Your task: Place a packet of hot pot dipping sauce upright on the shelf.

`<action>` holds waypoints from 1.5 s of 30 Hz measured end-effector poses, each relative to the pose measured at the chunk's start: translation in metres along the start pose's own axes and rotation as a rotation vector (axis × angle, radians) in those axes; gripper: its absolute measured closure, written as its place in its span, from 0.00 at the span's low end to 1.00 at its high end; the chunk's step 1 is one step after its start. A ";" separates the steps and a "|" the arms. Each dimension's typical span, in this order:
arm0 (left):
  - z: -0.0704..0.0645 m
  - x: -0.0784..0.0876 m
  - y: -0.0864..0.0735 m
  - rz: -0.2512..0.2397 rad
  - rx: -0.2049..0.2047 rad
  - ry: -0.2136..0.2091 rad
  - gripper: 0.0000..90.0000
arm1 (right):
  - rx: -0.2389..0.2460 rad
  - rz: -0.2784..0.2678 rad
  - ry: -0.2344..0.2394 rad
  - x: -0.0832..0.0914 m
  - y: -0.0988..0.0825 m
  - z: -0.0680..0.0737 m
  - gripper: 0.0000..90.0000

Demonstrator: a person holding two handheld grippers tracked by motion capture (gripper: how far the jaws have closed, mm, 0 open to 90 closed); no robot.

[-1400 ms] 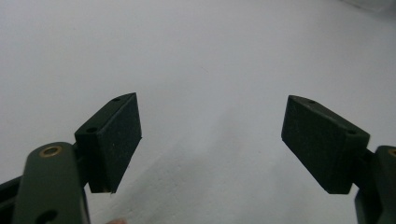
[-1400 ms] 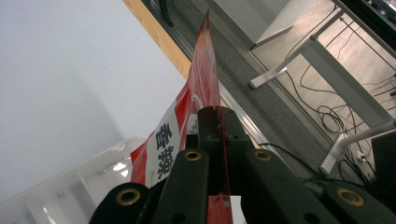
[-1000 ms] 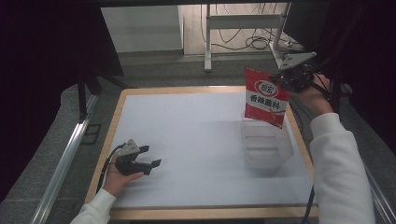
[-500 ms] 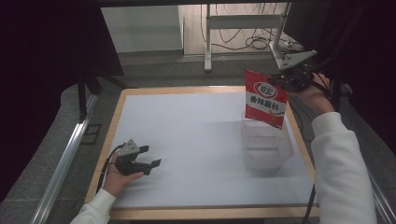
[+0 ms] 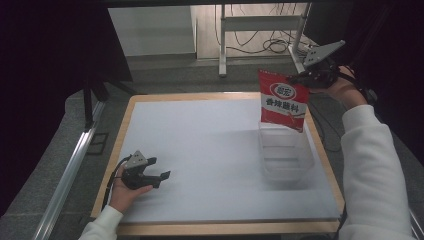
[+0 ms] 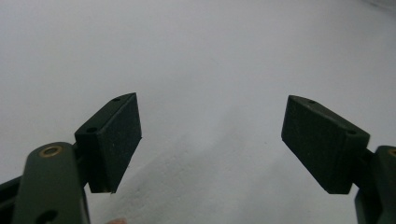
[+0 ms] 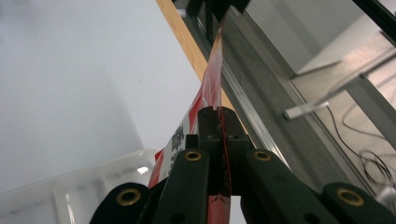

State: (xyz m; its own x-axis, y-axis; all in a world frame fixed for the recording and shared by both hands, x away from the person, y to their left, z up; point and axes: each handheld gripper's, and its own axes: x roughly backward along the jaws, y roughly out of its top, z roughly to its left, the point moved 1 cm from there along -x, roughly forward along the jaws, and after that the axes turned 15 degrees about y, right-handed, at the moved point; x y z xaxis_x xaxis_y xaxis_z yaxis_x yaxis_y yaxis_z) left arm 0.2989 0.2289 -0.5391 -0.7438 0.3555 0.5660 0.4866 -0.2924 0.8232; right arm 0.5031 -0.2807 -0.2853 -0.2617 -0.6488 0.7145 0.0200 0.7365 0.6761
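We are working over the table point(image 5: 200, 145). Our right gripper point(image 5: 306, 79) is pinching the red packet point(image 5: 282, 101) by its top corner, hanging it just above the clear bin point(image 5: 286, 165), seemingly for lowering in. Far from the bin, our left gripper point(image 5: 161, 178) is resting, jaws apart, empty.

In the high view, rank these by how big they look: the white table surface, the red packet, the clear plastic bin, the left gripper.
1. White table surface, by far the largest.
2. Clear plastic bin.
3. Red packet, close to the bin; it hangs nearer the camera, so that order is unsure.
4. Left gripper, the smallest.
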 end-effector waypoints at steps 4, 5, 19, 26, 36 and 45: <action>-0.001 0.003 -0.001 0.004 0.011 0.015 0.22 | 0.017 -0.035 0.047 0.000 -0.007 -0.004 0.99; -0.002 0.003 -0.001 0.005 0.015 0.018 0.21 | 0.025 -0.042 0.055 0.000 -0.009 -0.005 0.99; -0.003 0.005 -0.001 -0.002 0.035 0.019 0.22 | 0.051 -0.069 0.017 -0.005 -0.028 -0.001 0.99; -0.005 0.003 0.003 -0.013 0.018 -0.001 0.22 | 0.021 -0.023 0.001 -0.016 -0.042 0.009 0.98; -0.009 -0.003 0.012 -0.026 -0.014 -0.043 0.22 | -0.045 0.049 -0.013 -0.034 -0.064 0.024 0.98; -0.010 -0.008 0.019 -0.047 -0.034 -0.087 0.22 | -0.164 -0.071 -0.107 -0.018 -0.054 0.037 0.56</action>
State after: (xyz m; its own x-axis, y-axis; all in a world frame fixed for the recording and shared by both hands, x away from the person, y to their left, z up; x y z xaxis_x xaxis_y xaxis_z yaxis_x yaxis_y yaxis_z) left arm 0.3096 0.2117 -0.5288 -0.7222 0.4449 0.5296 0.4348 -0.3033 0.8479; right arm 0.4712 -0.3017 -0.3407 -0.3692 -0.6672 0.6470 0.1527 0.6432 0.7504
